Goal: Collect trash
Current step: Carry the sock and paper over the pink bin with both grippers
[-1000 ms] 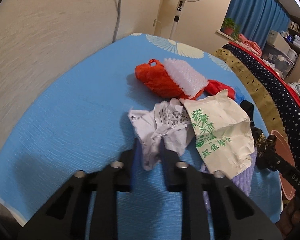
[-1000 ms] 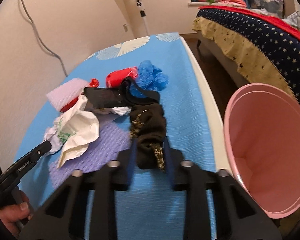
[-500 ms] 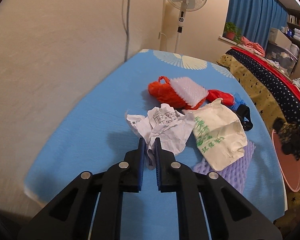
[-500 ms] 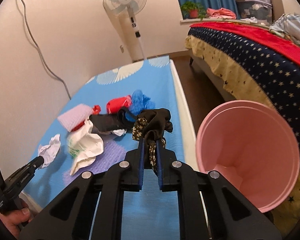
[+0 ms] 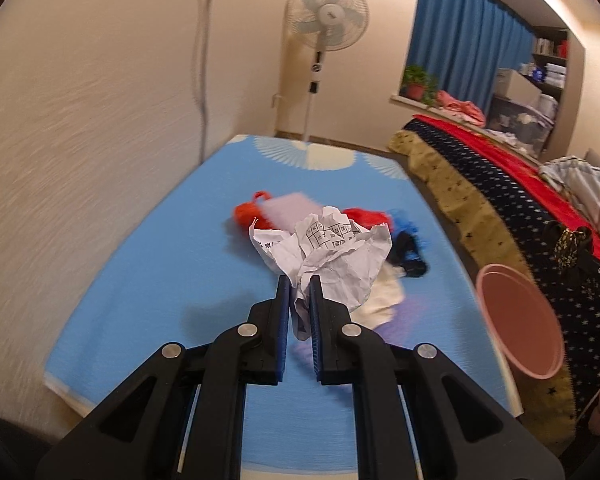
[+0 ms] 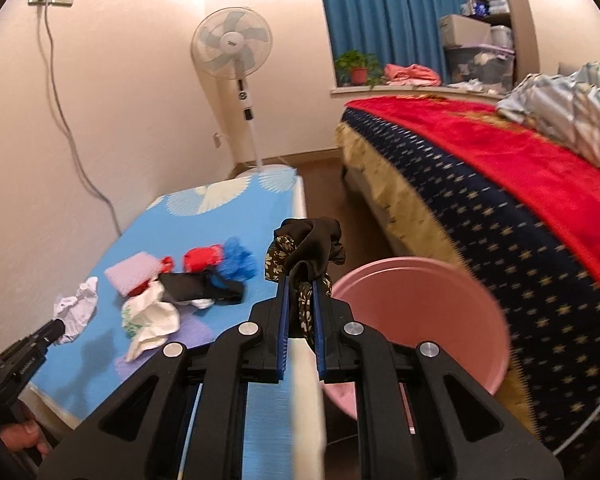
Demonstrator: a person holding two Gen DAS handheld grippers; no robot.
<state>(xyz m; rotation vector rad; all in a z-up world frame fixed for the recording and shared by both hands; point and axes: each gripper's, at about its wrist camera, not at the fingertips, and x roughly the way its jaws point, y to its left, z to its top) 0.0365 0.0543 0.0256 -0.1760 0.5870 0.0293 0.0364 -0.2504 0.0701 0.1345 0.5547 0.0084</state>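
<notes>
Both grippers have risen off the blue mat since a second ago, each pinched nearly shut on trash bound for the pink bin. Beside that bin, right gripper carries dark patterned cloth; left gripper lifts crumpled paper.

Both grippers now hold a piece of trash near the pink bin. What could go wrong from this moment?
1. The left gripper pinches only a corner of the crumpled paper; it may tear or slip out.
2. The dark patterned cloth in the right gripper hangs beside the rim of the pink bin, so it might fall outside.
</notes>
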